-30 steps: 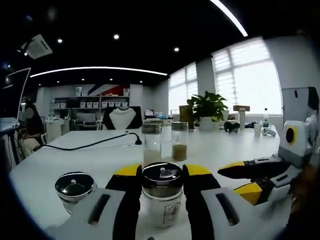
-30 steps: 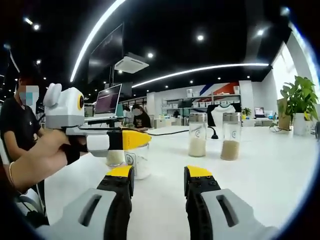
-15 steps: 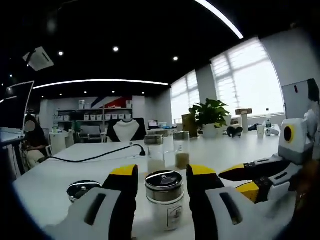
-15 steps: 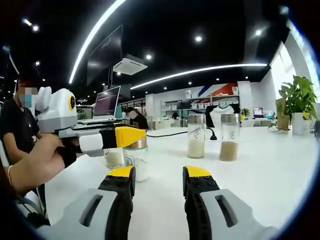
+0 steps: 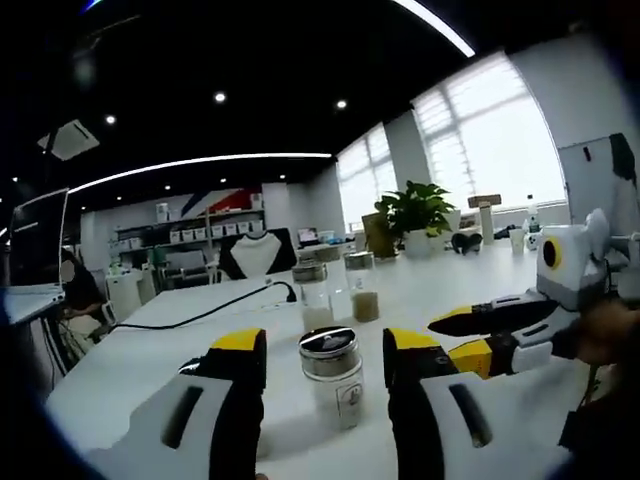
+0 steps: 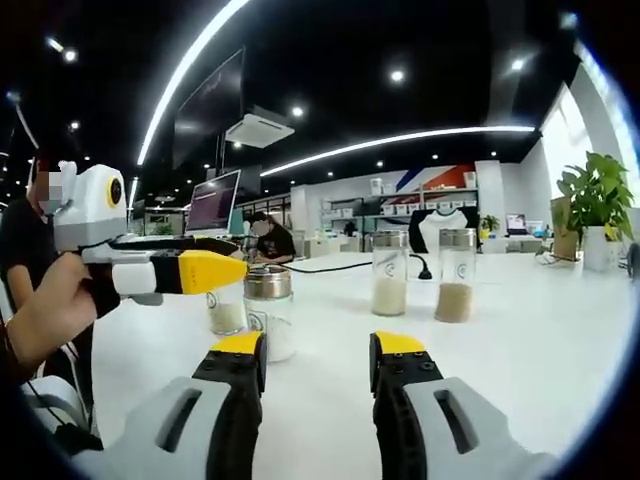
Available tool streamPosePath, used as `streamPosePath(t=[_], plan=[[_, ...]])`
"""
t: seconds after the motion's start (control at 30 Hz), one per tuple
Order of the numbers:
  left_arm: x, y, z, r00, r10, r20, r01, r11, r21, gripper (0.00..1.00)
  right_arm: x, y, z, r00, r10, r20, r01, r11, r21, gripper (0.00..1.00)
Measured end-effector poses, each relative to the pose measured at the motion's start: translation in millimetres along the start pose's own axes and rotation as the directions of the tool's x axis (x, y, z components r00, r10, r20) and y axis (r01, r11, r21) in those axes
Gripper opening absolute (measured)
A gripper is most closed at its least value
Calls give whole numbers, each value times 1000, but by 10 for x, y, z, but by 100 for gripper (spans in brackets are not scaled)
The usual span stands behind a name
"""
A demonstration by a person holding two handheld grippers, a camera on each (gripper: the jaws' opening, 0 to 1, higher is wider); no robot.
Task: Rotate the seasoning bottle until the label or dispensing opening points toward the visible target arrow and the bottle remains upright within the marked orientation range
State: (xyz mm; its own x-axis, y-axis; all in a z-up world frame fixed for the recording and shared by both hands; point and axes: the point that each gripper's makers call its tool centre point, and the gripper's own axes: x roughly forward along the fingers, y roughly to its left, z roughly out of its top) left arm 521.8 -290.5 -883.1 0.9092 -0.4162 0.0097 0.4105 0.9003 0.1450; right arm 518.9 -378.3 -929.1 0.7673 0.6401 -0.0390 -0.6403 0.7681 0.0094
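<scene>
**Bottle stands free between spread fingers**

Bottle (image 5: 335,375) with a steel lid and a small label stands upright on the white surface (image 5: 150,350) in the left gripper view, just ahead of the left gripper (image 5: 325,352) and centred in the gap between its yellow-tipped fingers (image 5: 240,345). The fingers are spread wide and do not touch the glass. Farther back on the surface stand two tall jars (image 5: 335,292), one pale-filled and one with tan contents, beside a black cable (image 5: 200,315) that runs off to the left. A potted plant (image 5: 412,212) sits near the bright windows. The right gripper (image 5: 462,340) reaches in from the right edge, held by a hand (image 5: 605,335), its yellow tips parted with nothing between them.

In the right gripper view, the right gripper (image 6: 316,350) hangs over bare surface (image 6: 520,340), fingers (image 6: 238,350) spread and empty. The bottle (image 6: 270,312) stands ahead and to the left, upright, with the left gripper (image 6: 215,272) held just beside its lid by a hand (image 6: 45,305). Another lidded jar (image 6: 227,315) is partly hidden behind the bottle. The two tall jars (image 6: 420,272) stand apart on the right, mid-surface. A seated person (image 6: 272,240) works at a far desk.
</scene>
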Motion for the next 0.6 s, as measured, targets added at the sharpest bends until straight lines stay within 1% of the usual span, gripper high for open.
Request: streamPosePath(t=[0.03,0.1,0.2,0.23,0.3,0.4,0.53,0.6], plan=[[-23,11,-8,1000,19,-4,-19,1000,23,50,-11,-12,17,1000,-7,1,7,1000,-10,40],[-76,82,-9,996,91,4,-91,993,69,49,-34,-23,39,1000,-15,-4,15,1000,-24,41],[-133,1,-78,996,87,-8,-87,995,52,49,-91,-33,136,999,-33,8,34,997,-67,41],[-130,-49,-133,998,64,-22,-64,998,10,49,-98,-35,154,999,-35,11,36,997,-73,41],[-134,-73,-230,997,55,-49,-56,998,-20,49,-107,-45,193,999,-36,17,37,996,-80,41],[-143,-70,-293,996,57,-64,-59,998,-24,49,-125,-70,230,999,-36,13,37,997,-75,42],[-142,-39,-312,995,64,-74,-66,997,-30,49,-162,-111,295,999,-36,22,37,997,-67,46],[-110,-24,-328,995,62,-83,-65,997,-34,49,-171,-142,315,999,-41,25,42,997,-69,46]])
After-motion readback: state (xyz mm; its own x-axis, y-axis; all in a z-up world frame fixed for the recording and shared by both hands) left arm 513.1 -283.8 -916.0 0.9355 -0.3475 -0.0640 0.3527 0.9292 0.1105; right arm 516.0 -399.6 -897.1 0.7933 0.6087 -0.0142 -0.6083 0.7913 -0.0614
